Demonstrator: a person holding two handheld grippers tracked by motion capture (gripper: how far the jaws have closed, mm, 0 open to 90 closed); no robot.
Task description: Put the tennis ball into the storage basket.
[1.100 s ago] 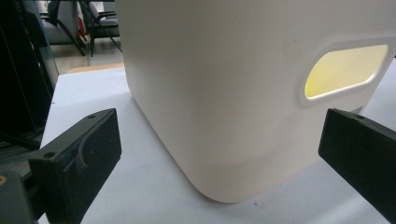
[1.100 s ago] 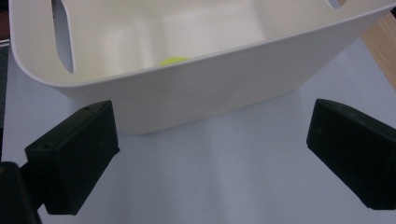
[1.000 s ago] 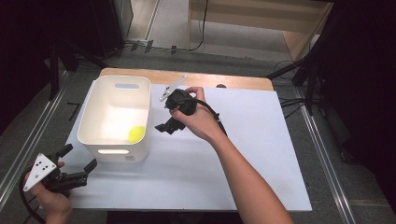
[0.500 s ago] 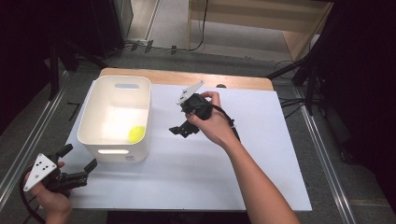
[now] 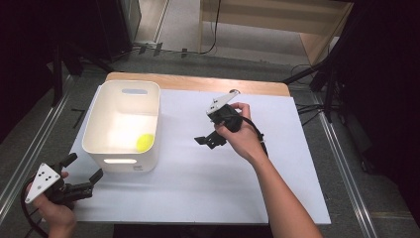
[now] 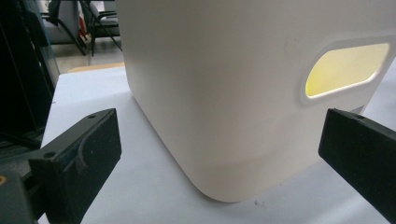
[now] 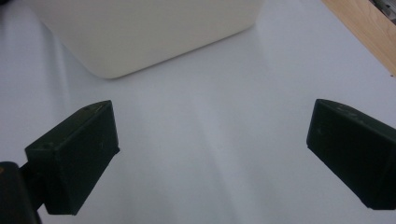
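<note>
The yellow ball (image 5: pixel 145 143) lies inside the white bin (image 5: pixel 101 124). The right gripper (image 5: pixel 208 141) hangs wide open and empty beside it; the left gripper (image 5: pixel 81 176), also spread and empty, faces the bin's near wall. Any re-entry should clear the rim first.

The white tabletop (image 5: pixel 208 188) has a wooden edge at its far side. Grey floor (image 5: pixel 237 59) lies behind it, with black cables, dark stands and a light wooden cabinet (image 5: pixel 277 20).
</note>
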